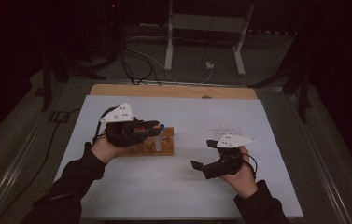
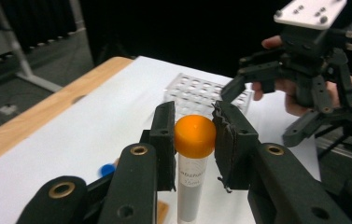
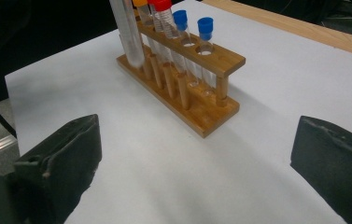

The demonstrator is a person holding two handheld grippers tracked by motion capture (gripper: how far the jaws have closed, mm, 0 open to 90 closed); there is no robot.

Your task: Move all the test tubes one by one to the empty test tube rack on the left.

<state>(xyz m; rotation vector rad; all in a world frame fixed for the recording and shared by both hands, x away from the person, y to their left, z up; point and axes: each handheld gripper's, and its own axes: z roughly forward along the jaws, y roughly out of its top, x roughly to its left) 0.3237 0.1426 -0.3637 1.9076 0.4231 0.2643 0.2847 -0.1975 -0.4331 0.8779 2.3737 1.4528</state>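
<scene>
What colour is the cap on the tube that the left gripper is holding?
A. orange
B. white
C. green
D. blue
A: in the left gripper view, the left gripper has its two black jaws closed on a tube with an orange cap, and the clear tube hangs down below them.

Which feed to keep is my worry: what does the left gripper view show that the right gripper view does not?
Left gripper view: the left tool shut on an orange-capped tube, a clear plastic rack behind it, and the right tool with its jaws open. Right gripper view: the wooden rack holding a red-capped tube and blue-capped tubes, seen between wide-open jaws. Both: the white sheet and the wooden table edge.
</scene>
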